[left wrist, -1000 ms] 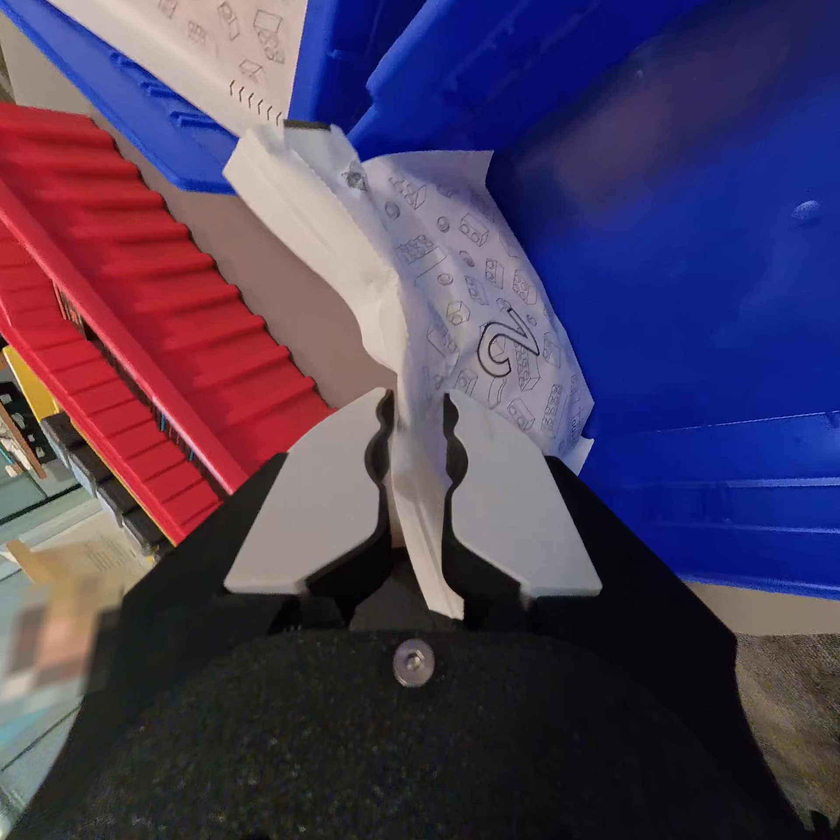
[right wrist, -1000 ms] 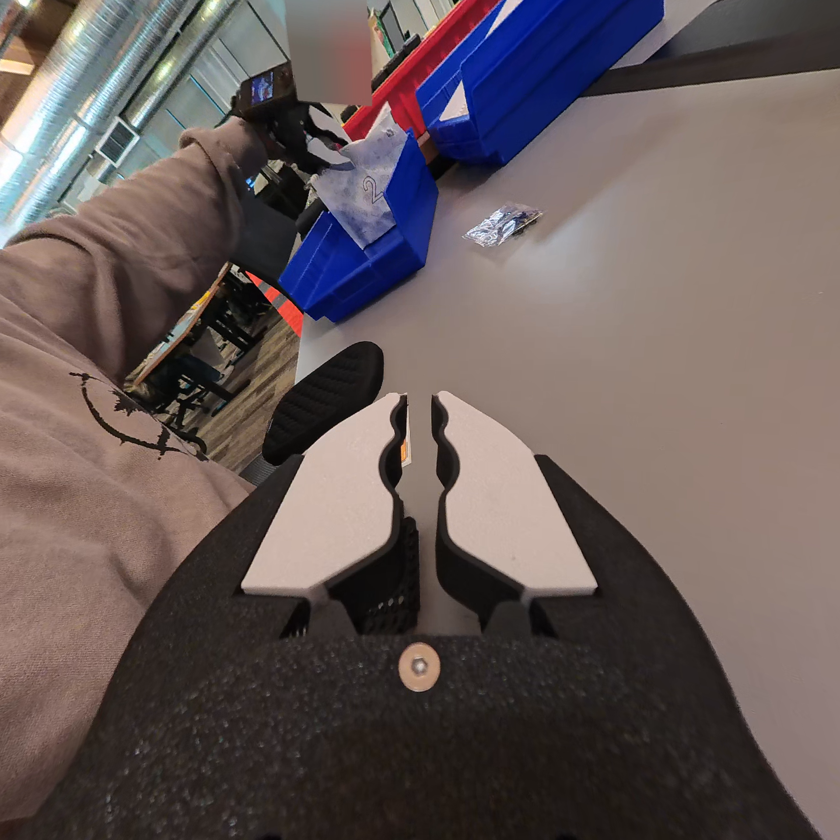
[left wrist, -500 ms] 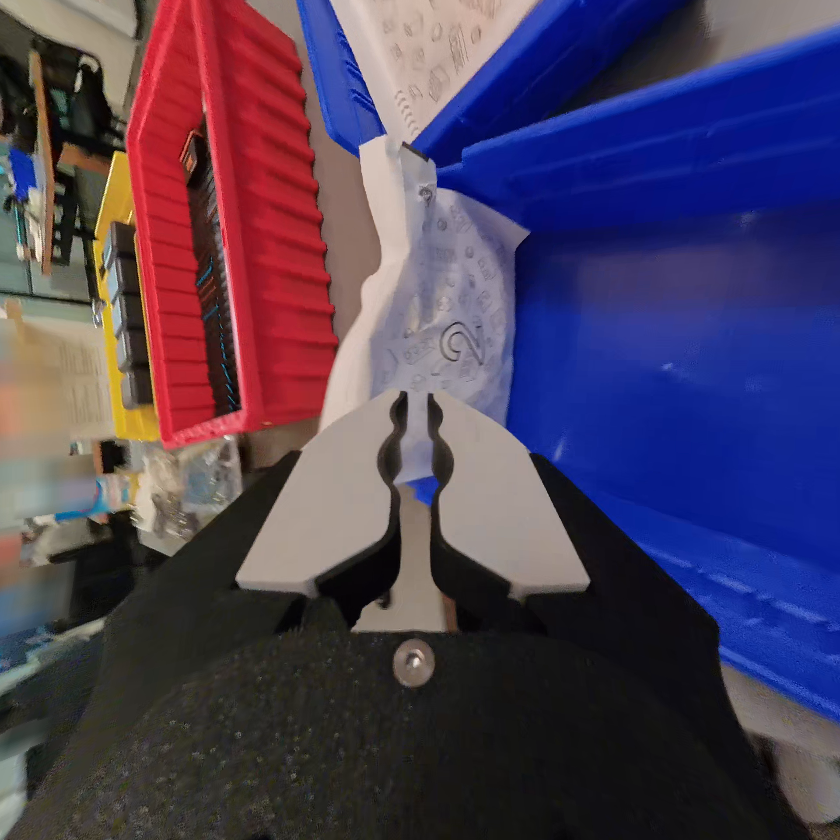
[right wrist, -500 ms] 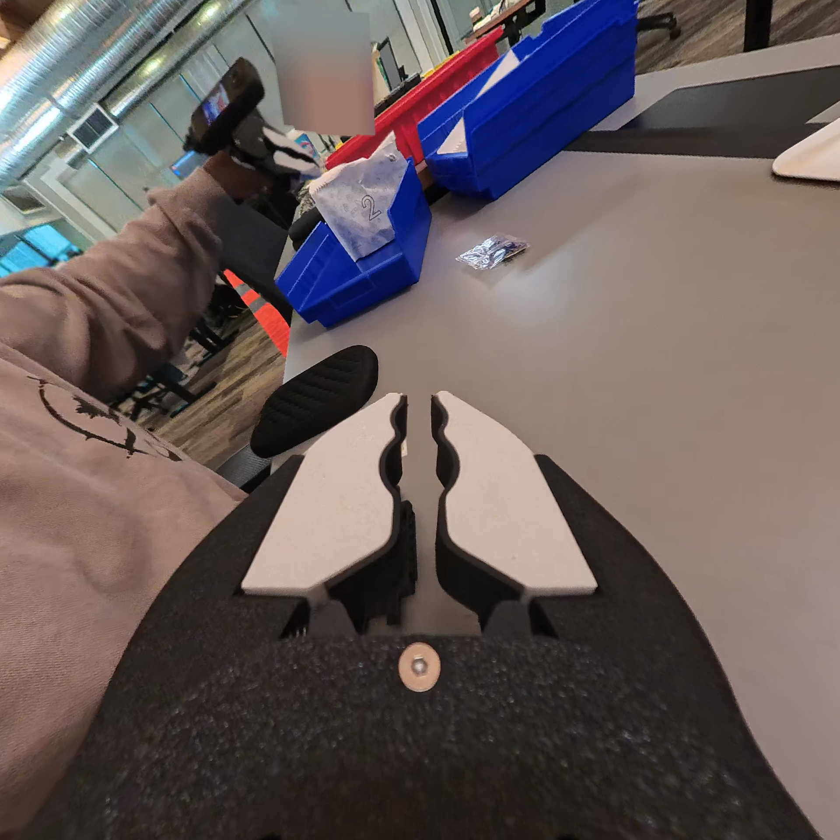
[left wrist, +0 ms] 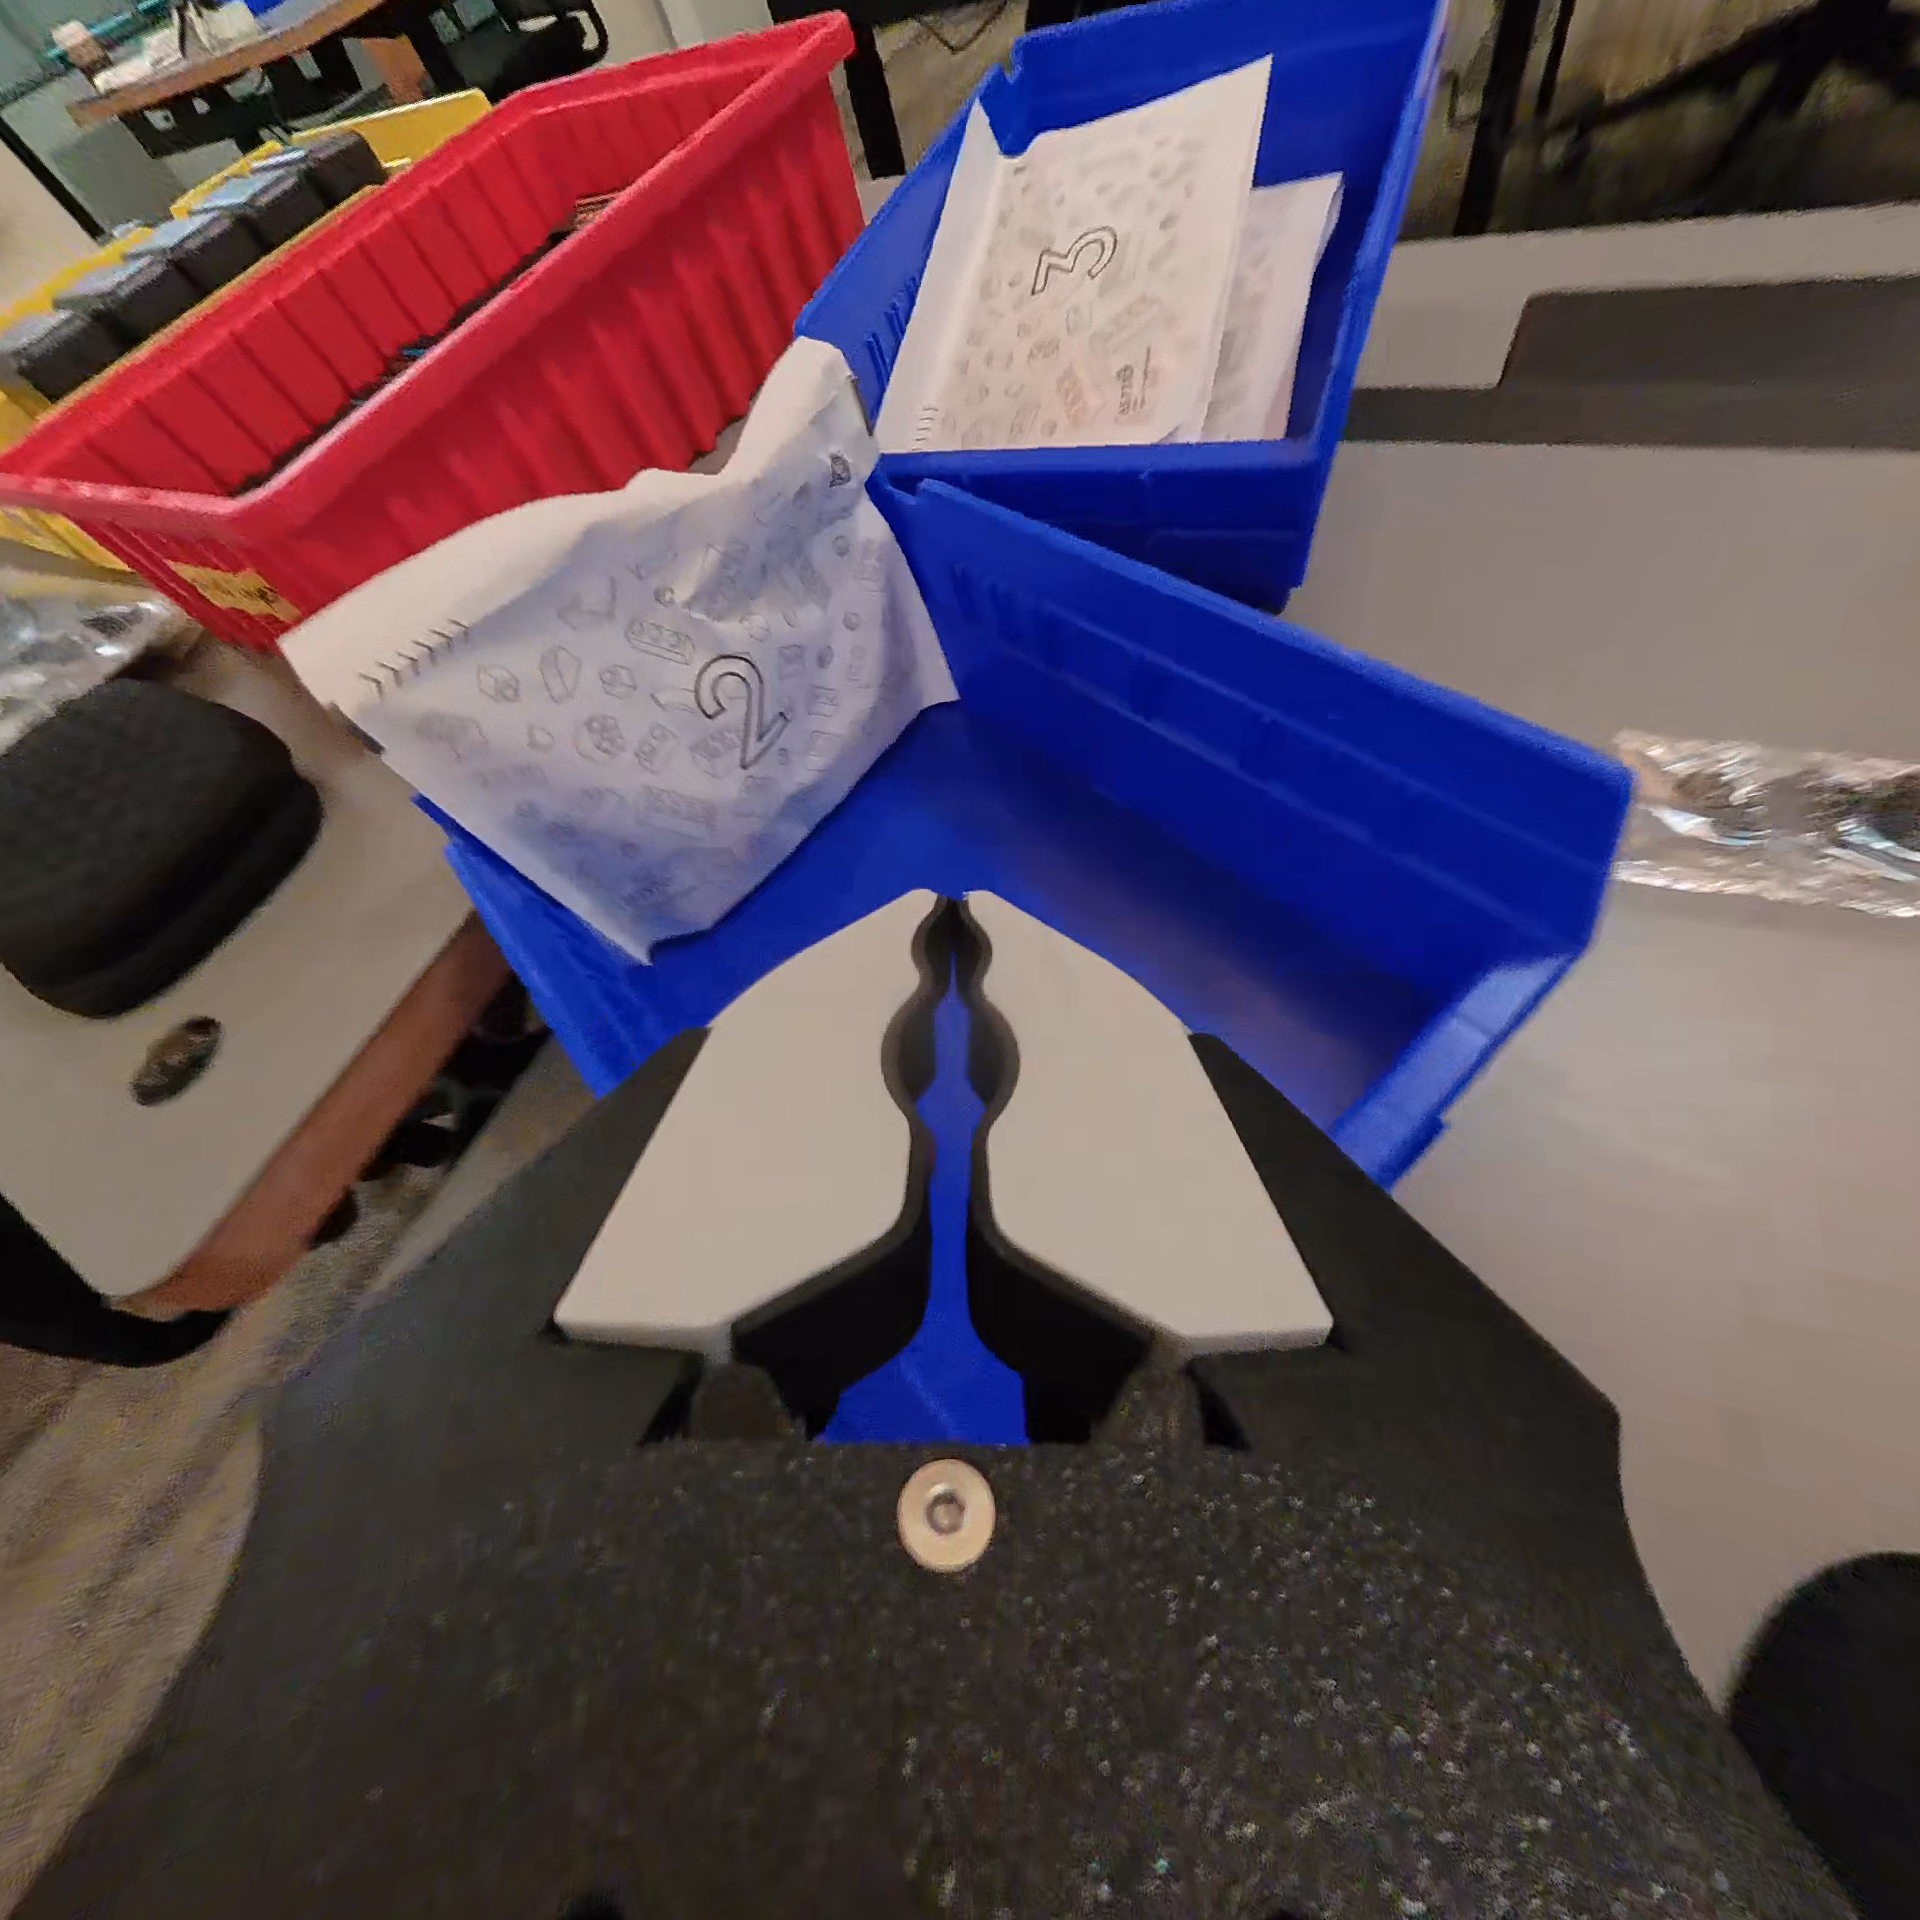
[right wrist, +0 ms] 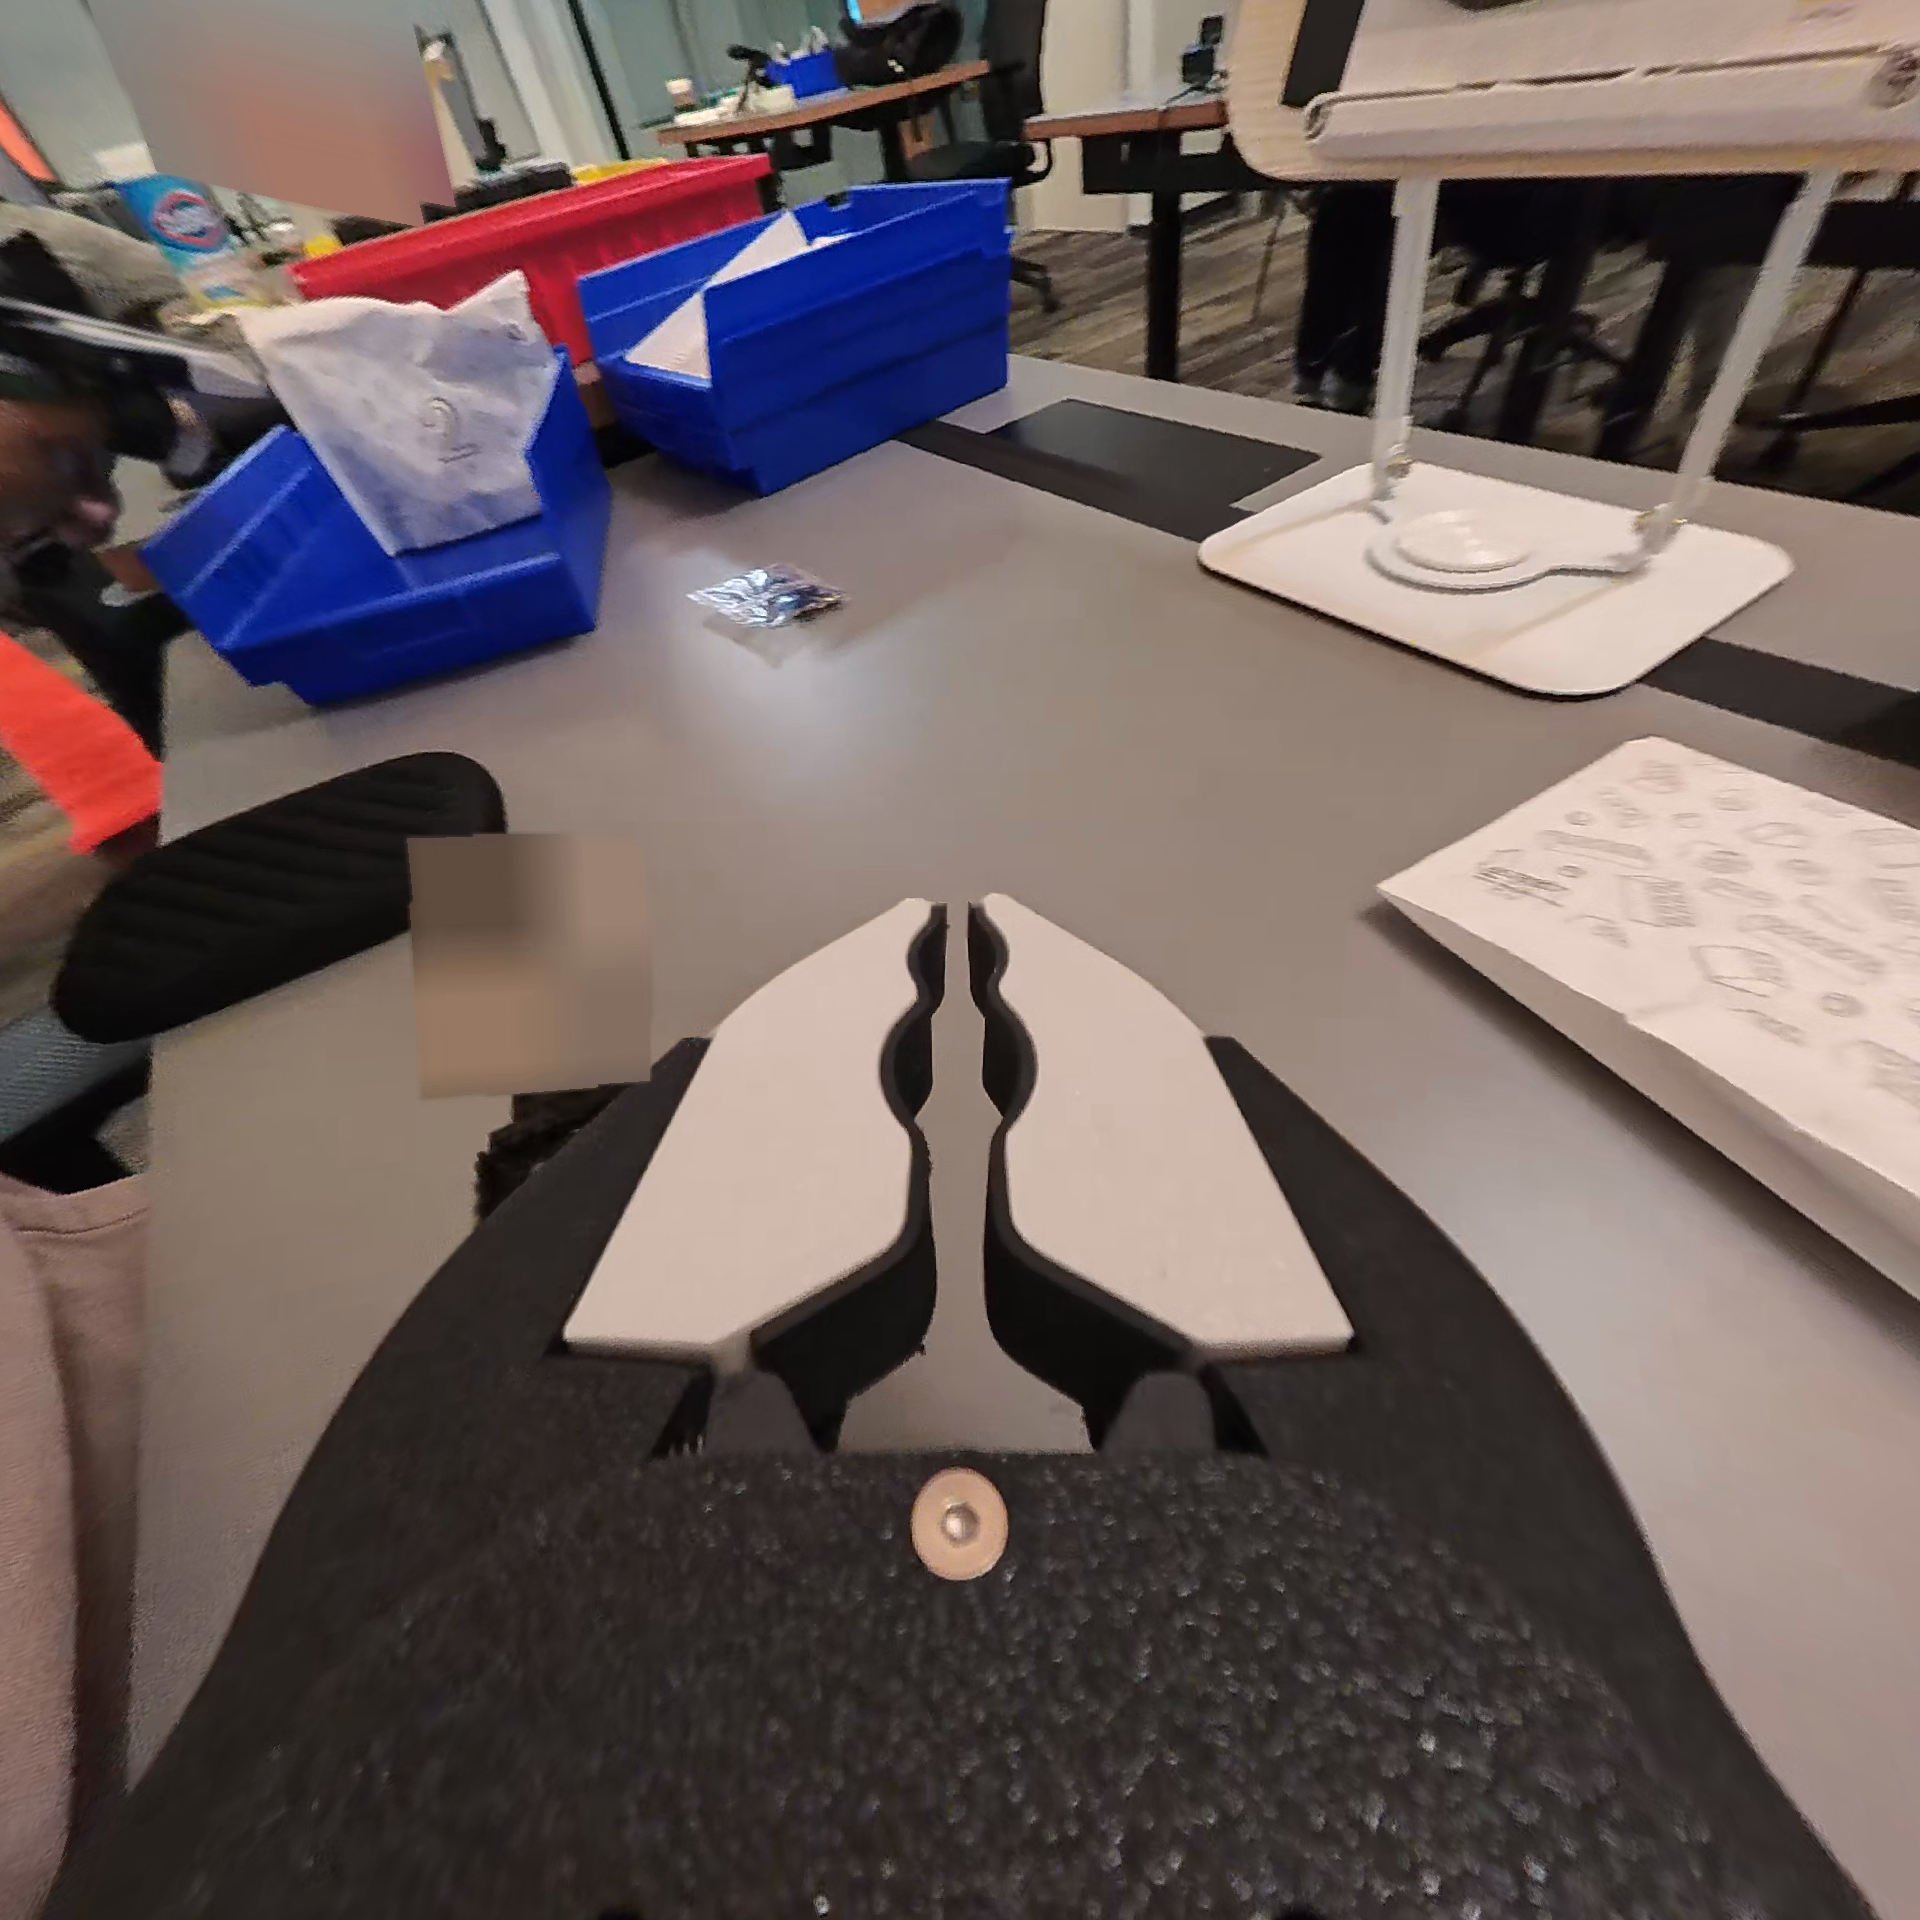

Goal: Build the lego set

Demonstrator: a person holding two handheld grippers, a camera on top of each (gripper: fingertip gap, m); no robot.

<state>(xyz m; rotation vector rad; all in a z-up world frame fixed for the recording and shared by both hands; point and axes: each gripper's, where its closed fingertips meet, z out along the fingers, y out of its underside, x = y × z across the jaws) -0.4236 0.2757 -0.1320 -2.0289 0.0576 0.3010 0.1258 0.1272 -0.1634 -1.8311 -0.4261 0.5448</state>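
Lego bag [left wrist: 665, 717] leans in the blue bin [left wrist: 1247, 727]; left gripper [left wrist: 958, 914] and right gripper [right wrist: 958, 914] hover nearly closed, empty.

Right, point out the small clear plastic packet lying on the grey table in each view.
Left wrist view: the small clear plastic packet lies at the right edge, on the grey table, just right of the near blue bin.
Right wrist view: it lies upper centre-left, again right of that bin.
Shared landmark: the white printed paper bag leaning in that bin.
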